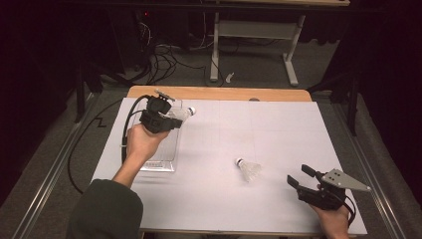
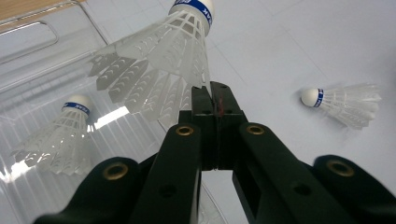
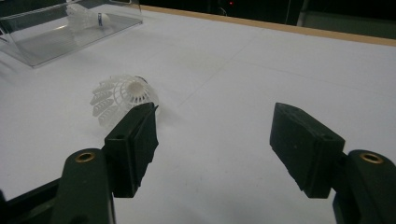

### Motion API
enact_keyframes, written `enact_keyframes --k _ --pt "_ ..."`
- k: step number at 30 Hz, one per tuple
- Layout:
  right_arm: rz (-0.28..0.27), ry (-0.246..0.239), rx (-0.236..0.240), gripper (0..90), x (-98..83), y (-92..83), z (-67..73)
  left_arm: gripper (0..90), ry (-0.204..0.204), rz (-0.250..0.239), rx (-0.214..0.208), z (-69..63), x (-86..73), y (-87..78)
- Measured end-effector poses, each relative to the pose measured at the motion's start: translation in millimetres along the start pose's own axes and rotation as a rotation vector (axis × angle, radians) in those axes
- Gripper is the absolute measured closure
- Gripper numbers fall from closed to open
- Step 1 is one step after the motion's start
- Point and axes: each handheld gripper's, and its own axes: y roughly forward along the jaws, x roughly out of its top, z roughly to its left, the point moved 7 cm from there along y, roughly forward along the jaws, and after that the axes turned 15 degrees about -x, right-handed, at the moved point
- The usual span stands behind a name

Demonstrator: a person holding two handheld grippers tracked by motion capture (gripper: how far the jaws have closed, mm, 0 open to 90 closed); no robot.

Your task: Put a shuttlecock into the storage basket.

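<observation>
The left gripper (image 1: 169,115) is held above a clear plastic tray (image 1: 164,162) at the left side of the desk (image 1: 278,129), its fingers (image 2: 205,116) pressed together on the skirt edge of a white shuttlecock (image 2: 159,60). In the left gripper view the held shuttlecock rises from the closed fingertips, with its feathered skirt spreading to the left and its blue-banded cork pointing away towards the top of the picture; the pinch falls on the lower rim of the skirt, not on the cork. The same view shows a second shuttlecock (image 2: 58,137) lying inside the tray below and to the left of the fingers, and a third shuttlecock (image 2: 343,105) lying on its side on the white desk surface, well apart to the right. In the high view the third shuttlecock (image 1: 249,169) lies near the middle of the desk, between the tray and the right gripper (image 1: 298,178); the held one appears there as a small white form just beyond the left gripper, and the tray's contents are largely hidden by the hand. The right gripper rests near the desk's front right corner with its fingers (image 3: 135,140) standing wide apart and nothing between them. The right gripper view places the loose shuttlecock (image 3: 123,95) just beyond the left-hand finger, its open skirt turned towards the camera, with the tray (image 3: 56,42) farther off at upper left.
</observation>
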Motion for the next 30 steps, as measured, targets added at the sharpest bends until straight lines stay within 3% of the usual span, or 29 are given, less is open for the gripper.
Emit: enact_keyframes --k 30 --pt "0.0 0.004 -0.004 32.7 0.0 0.3 -0.8 90.0 -0.05 -0.062 0.033 17.7 -6.8 -23.9"
